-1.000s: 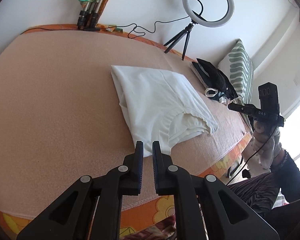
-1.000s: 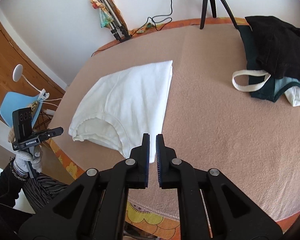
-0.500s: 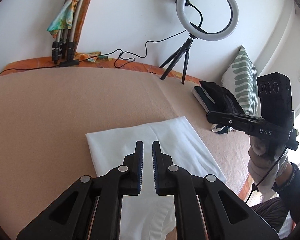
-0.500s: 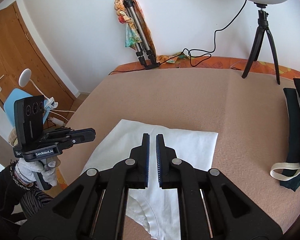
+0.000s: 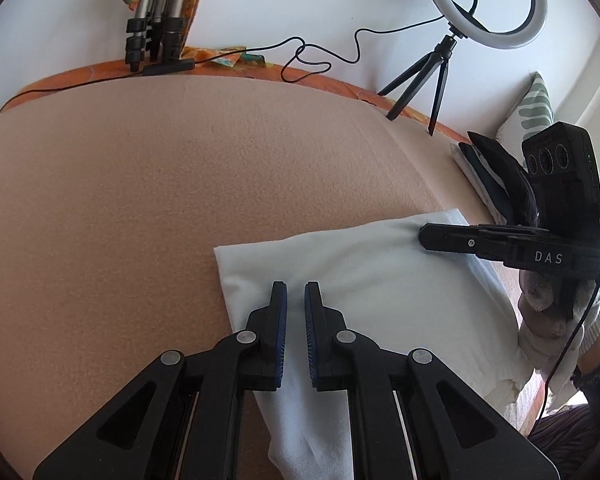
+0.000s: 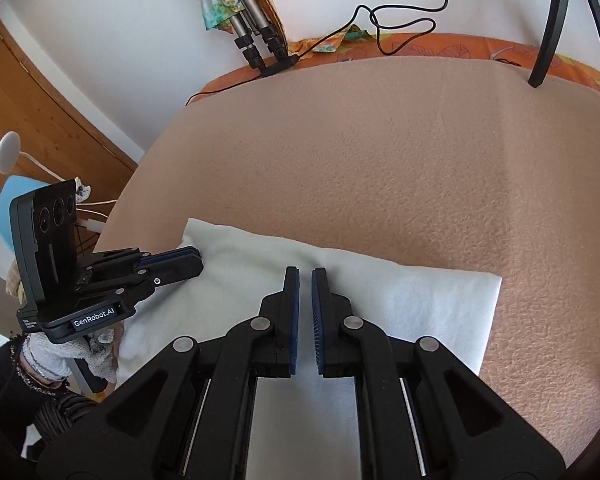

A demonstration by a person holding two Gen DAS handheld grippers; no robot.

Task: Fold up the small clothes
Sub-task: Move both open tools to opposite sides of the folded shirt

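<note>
A white folded garment [image 5: 372, 280] lies on the tan blanket [image 5: 140, 200], near the front edge; it also shows in the right wrist view [image 6: 412, 304]. My left gripper [image 5: 296, 286] is low over the garment's left part, jaws nearly shut with a narrow gap, holding nothing. It shows from the side in the right wrist view [image 6: 194, 258]. My right gripper [image 6: 305, 271] is low over the garment's far edge, jaws nearly shut, empty. Its tip shows in the left wrist view [image 5: 422, 236] on the garment's right side.
A ring light on a tripod [image 5: 484, 4] stands at the back right. Folded tripods [image 5: 152, 32] and a cable [image 5: 312, 60] lie at the back. A pile of dark clothes [image 5: 496, 176] and a striped pillow [image 5: 534, 112] are at the right.
Both grippers have come down and forward onto the white garment; half a second ago they were higher above it. The jaws stay nearly shut.
</note>
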